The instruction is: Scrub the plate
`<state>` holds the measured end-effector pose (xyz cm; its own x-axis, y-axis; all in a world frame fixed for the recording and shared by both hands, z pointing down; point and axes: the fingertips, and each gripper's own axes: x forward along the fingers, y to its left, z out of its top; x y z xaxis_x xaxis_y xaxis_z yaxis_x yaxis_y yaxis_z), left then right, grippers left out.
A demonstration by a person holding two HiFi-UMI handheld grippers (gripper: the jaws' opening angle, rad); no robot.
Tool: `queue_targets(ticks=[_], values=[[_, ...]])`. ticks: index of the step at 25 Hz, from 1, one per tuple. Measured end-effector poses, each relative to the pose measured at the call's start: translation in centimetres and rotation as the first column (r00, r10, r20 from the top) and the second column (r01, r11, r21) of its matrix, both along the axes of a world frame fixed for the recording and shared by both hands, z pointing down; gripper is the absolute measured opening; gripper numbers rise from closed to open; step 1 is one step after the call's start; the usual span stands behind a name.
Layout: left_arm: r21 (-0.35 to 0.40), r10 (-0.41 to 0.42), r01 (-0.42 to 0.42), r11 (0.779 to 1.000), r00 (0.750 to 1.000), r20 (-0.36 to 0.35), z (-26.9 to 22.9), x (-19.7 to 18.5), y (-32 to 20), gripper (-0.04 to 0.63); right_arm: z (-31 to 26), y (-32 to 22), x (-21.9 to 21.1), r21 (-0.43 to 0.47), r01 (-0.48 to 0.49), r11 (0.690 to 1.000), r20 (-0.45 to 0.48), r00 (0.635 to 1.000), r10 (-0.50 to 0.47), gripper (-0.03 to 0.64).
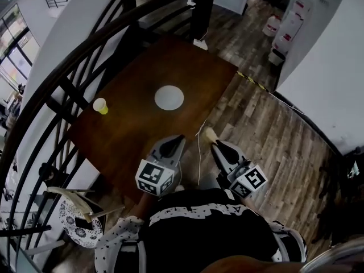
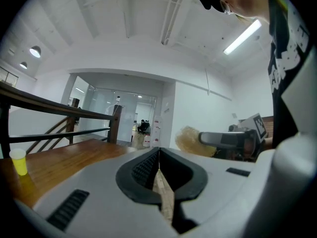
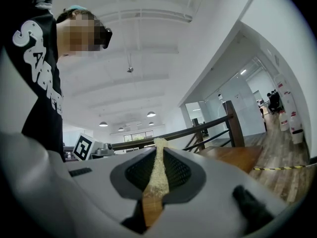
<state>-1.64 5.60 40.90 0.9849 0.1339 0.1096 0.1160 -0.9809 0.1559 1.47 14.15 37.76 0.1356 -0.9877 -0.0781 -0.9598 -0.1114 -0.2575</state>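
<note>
- Round white plate [image 1: 169, 97]: flat on dark brown wooden table [image 1: 187, 67], centre of head view, bare, nothing touching it.
- Small yellow cup [image 1: 100, 106]: left of plate, well apart, out of scrubbing path.
- Right gripper [image 1: 217, 145]: lower centre, jaws pinching tan fibrous scrubbing pad [image 1: 209, 133] edge-on. Pad sticks out past tips, likely so pad rather than jaws meets plate.
- Left gripper [image 1: 176, 138]: beside right one, jaws pressed together, nothing between. Probably spare to steady plate; would need opening first.
- Both short of plate; scrubbing not begun.

floor [image 1: 273, 135]: wood planks | railing [image 1: 203, 10]: dark | walls [image 1: 324, 61]: white | table [image 1: 142, 127]: brown, perhaps wooden
</note>
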Motion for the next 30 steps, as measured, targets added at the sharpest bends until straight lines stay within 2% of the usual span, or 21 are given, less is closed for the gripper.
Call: queue_targets(ticks=[6, 12, 16, 21, 30], values=[[0.013, -0.121, 0.121, 0.993, 0.992, 0.019, 0.1, -1.4, -2.7, 0.015, 0.7, -3.0, 0.4, -0.026, 0.112, 0.993, -0.016, 0.994, -0.112, 0.049], [0.016, -0.283, 0.283, 0.959, 0.959, 0.026, -0.2, -1.8, -4.9, 0.014, 0.5, -5.9, 1.1, -0.025, 0.269, 0.963, -0.001, 0.963, -0.270, 0.049], [0.020, -0.385, 0.385, 0.923, 0.922, 0.030, -0.4, -2.1, -6.3, 0.015, 0.4, -8.1, 1.7, -0.021, 0.363, 0.931, 0.003, 0.932, -0.364, 0.049], [0.021, -0.498, 0.498, 0.867, 0.866, 0.037, -0.2, -2.9, -7.8, 0.015, 0.5, -10.7, 1.4, -0.022, 0.484, 0.875, 0.002, 0.875, -0.484, 0.049], [0.037, -0.624, 0.623, 0.782, 0.780, 0.048, -0.5, -2.7, -8.5, 0.015, -0.1, -13.0, 1.9, -0.010, 0.617, 0.787, -0.002, 0.787, -0.617, 0.049]])
